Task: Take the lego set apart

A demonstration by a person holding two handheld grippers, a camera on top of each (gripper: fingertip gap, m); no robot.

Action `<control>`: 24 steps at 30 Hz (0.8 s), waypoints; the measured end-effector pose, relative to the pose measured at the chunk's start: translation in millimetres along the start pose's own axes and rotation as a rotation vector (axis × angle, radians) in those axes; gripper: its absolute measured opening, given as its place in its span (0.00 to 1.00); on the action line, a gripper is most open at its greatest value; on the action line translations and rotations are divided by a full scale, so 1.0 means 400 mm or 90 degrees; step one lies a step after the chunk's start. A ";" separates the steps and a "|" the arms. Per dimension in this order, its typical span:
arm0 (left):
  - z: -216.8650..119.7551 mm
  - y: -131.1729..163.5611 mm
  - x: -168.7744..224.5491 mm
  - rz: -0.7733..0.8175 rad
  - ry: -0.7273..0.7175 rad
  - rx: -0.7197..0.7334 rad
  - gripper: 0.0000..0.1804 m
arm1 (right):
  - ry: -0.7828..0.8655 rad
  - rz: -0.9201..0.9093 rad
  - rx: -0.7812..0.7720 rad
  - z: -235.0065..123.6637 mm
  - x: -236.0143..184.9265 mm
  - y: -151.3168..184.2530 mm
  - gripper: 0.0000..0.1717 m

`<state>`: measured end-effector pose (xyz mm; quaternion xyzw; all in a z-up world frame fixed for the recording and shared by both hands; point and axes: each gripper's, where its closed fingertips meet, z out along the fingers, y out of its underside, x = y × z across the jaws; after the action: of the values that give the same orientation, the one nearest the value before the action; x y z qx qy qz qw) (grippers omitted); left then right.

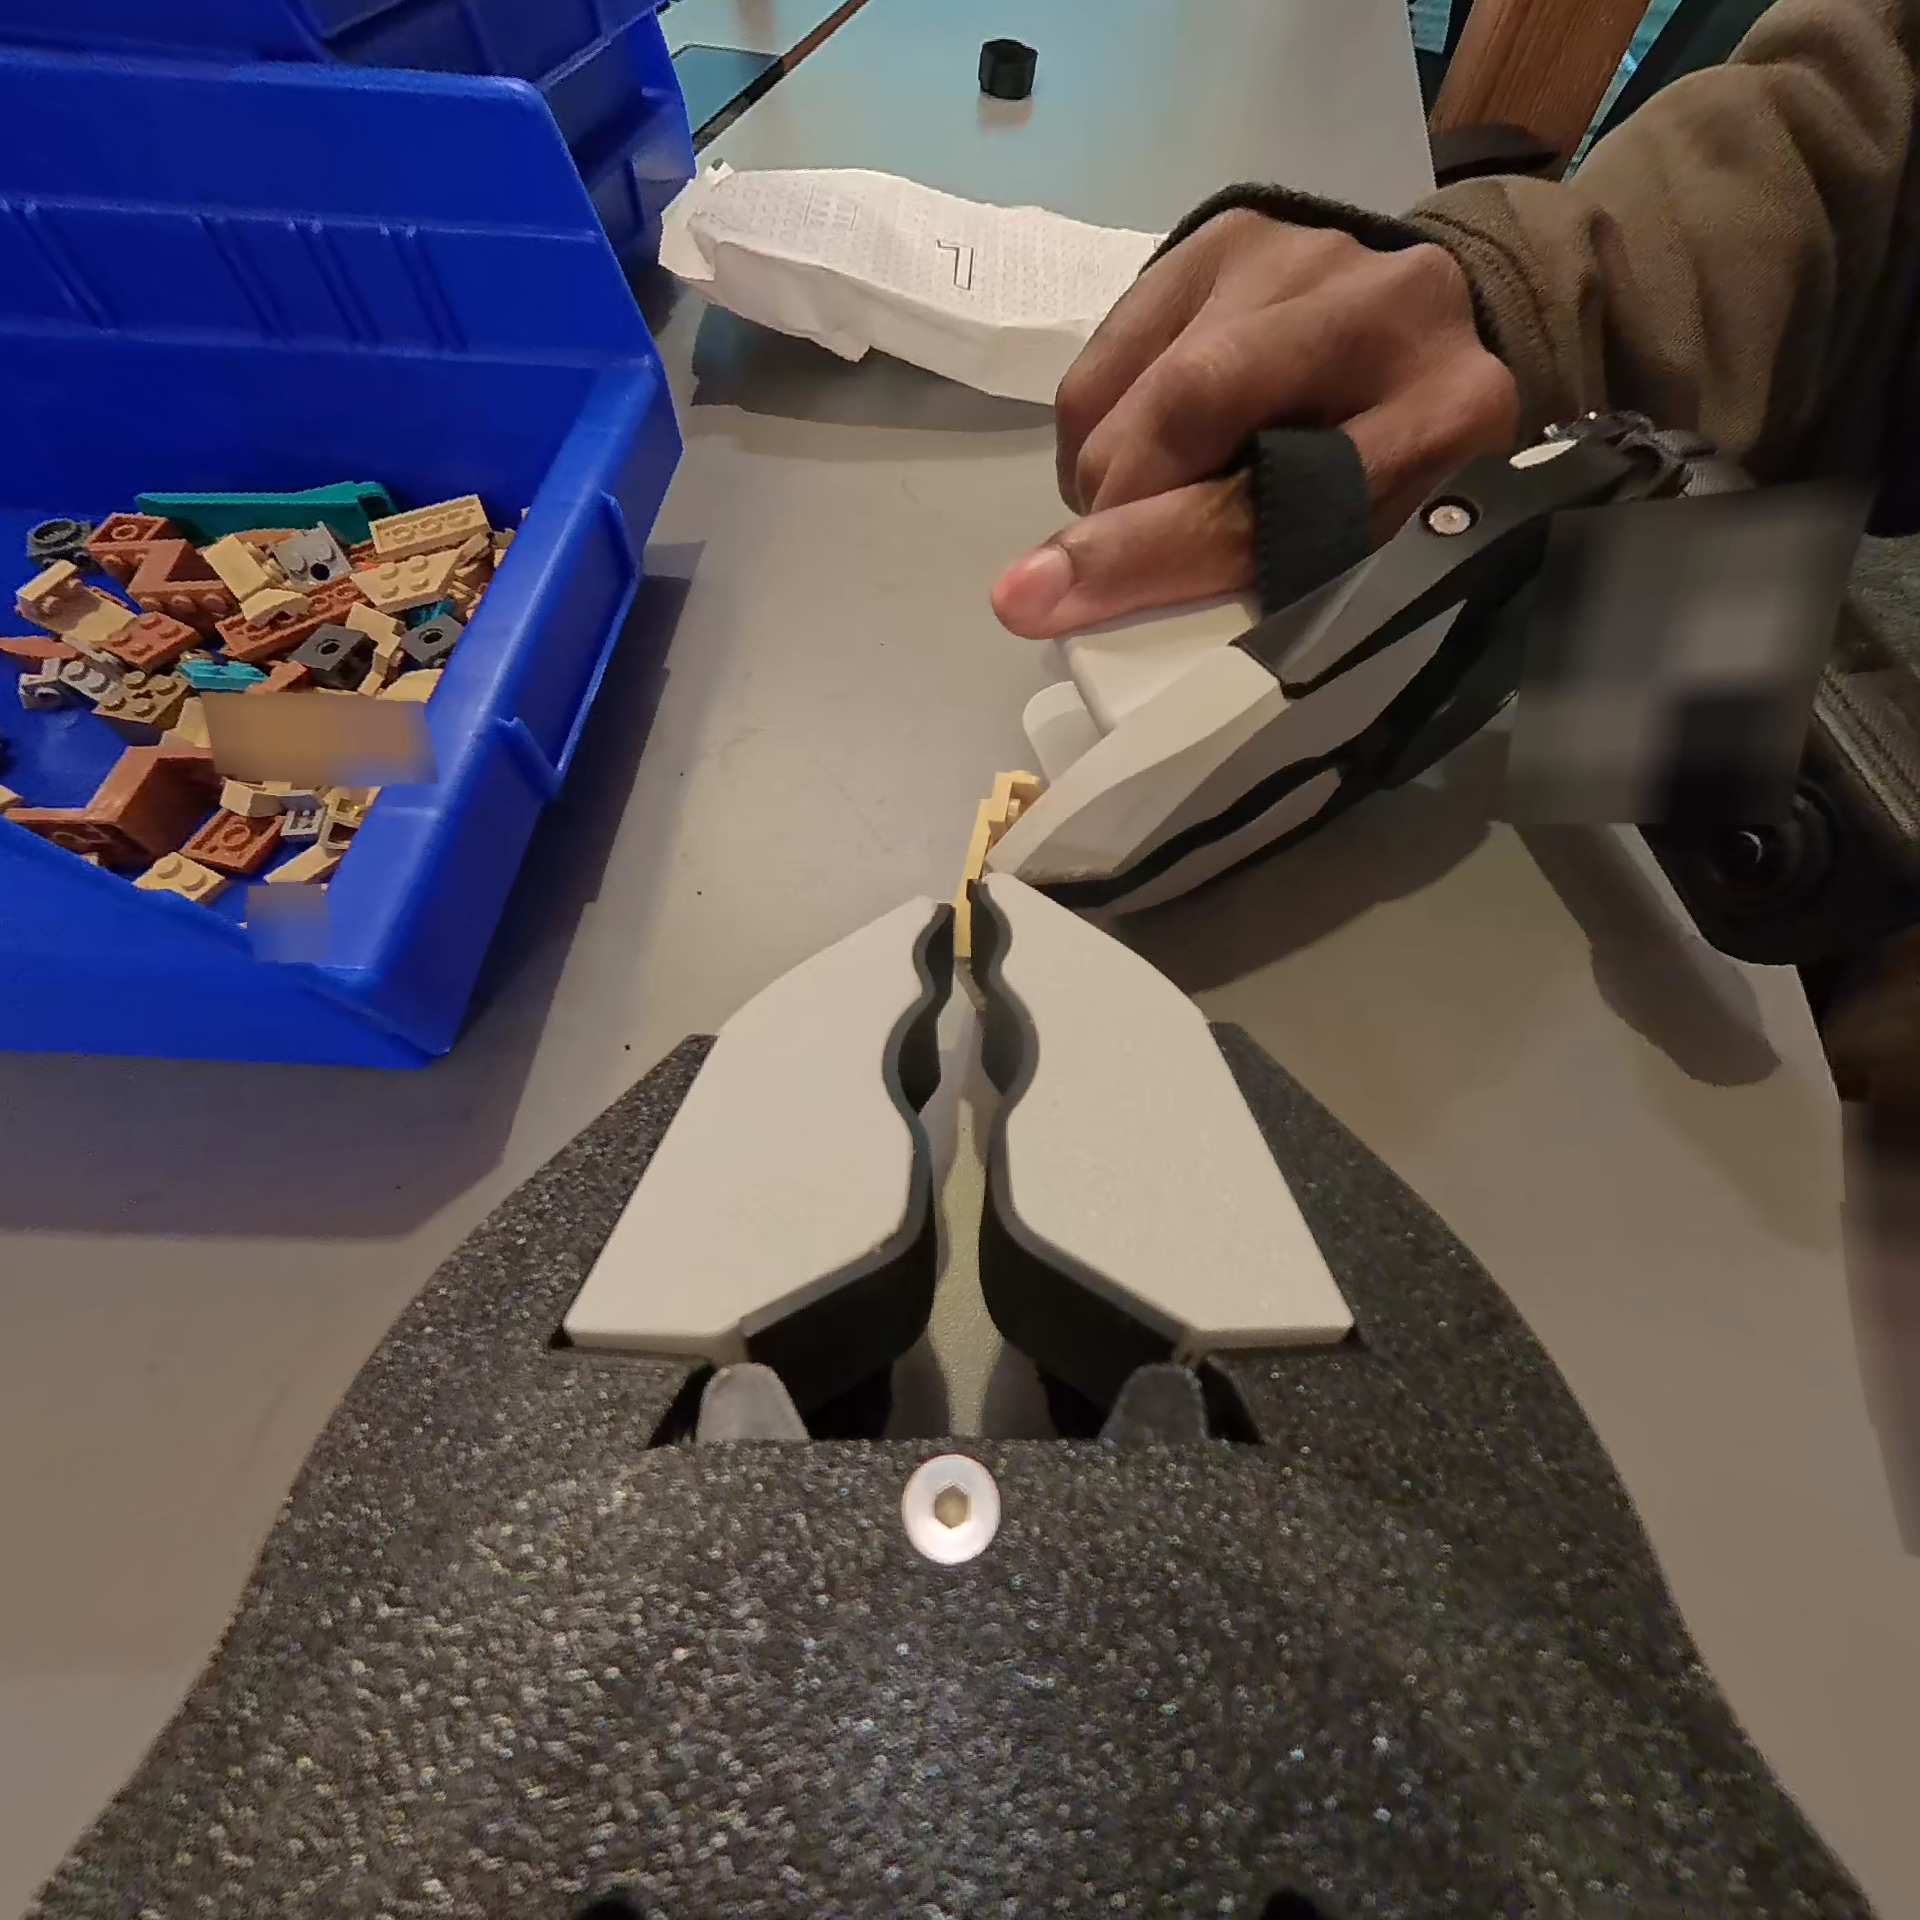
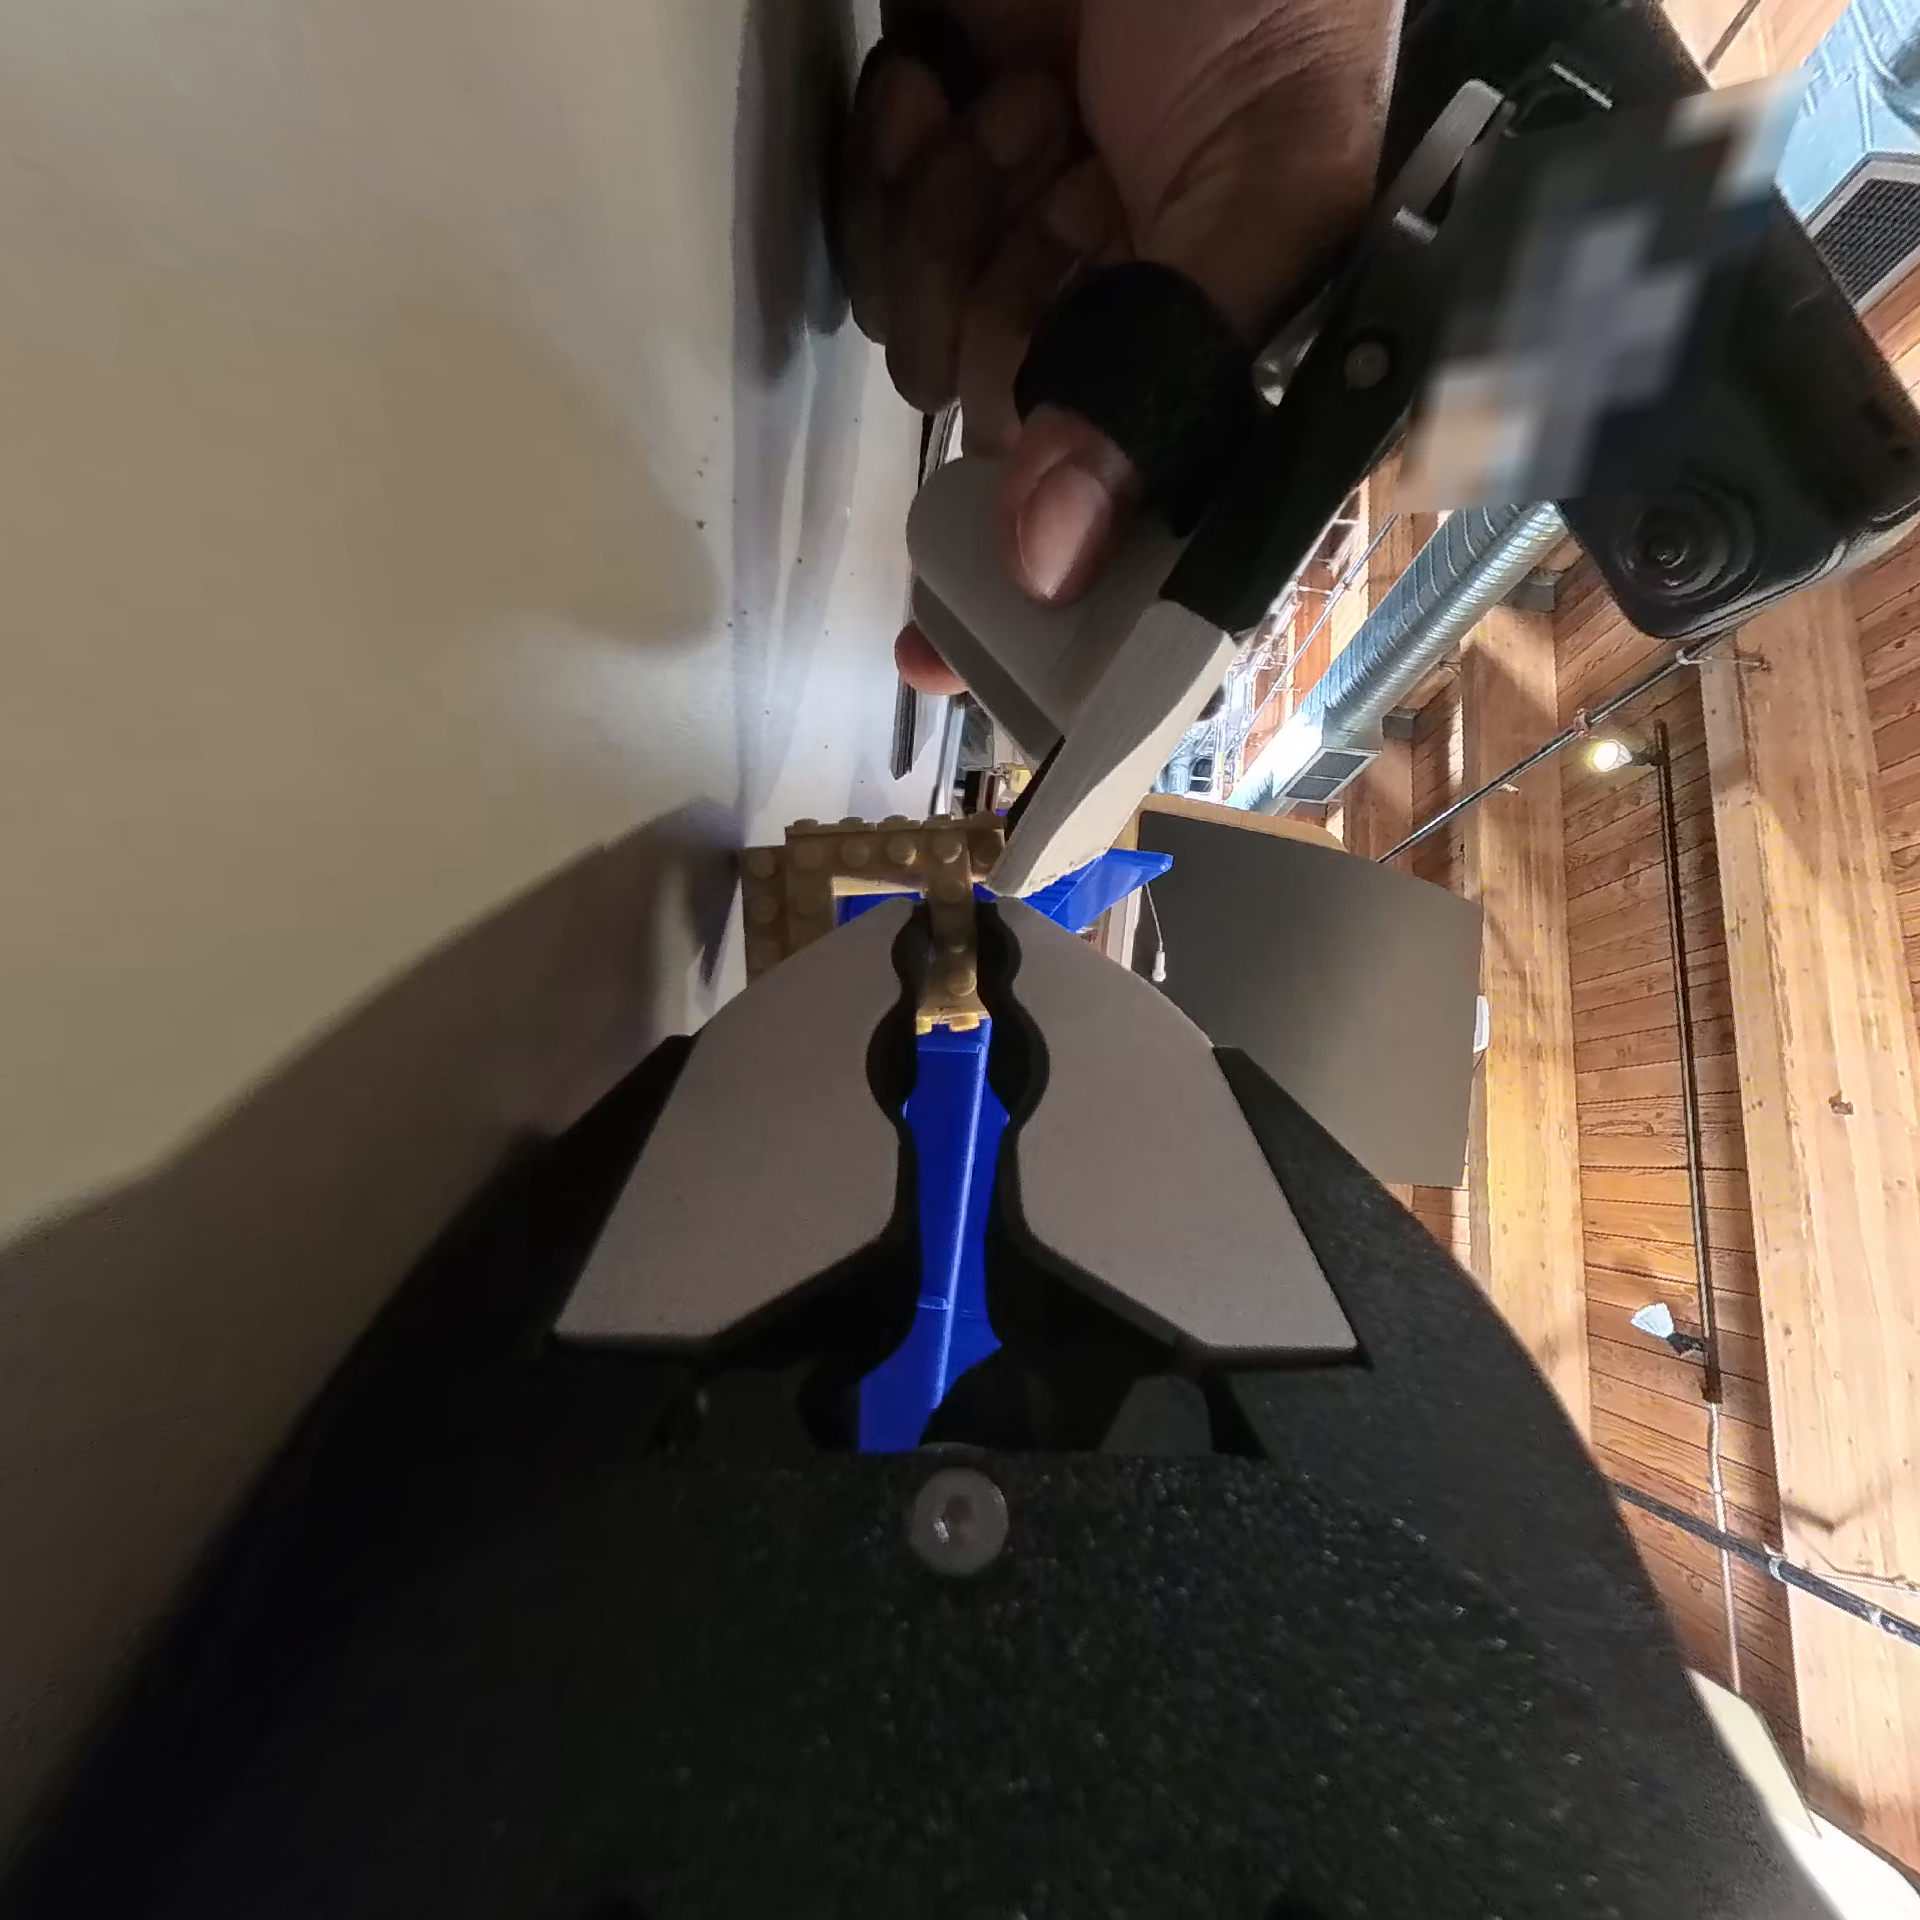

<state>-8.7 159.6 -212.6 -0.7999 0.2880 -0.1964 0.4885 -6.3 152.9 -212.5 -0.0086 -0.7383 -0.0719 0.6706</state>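
Both my tongs are clamped on one tan assembly of studded toy plates (image 2: 883,862), held above the counter (image 1: 831,644), a blue bin (image 1: 499,644) of loose bricks off to my left. My left tongs (image 1: 964,920) pinch a thin edge; my right tongs (image 2: 951,951) grip a narrow strip sticking toward me. It looks light, stiff and smooth, likely to snap apart at the joints, so flat faces are the best hold. Its long bar runs crosswise ahead of my right tongs.
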 end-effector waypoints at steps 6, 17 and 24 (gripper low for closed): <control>-0.029 0.015 -0.074 -0.051 -0.074 0.000 0.00 | 0.042 -0.014 0.086 -0.041 0.020 -0.071 0.04; -0.037 0.002 -0.086 -0.072 -0.079 0.029 0.00 | 0.014 0.108 -0.004 0.001 0.025 0.031 0.04; -0.072 -0.066 -0.077 -0.089 -0.049 0.155 0.08 | 0.018 0.255 -0.045 0.008 0.051 0.093 0.05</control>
<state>-42.2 170.0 -177.1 -0.7595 0.1870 -0.2328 0.5779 -7.4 188.5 -189.2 -0.1780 -0.7093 0.0368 0.6810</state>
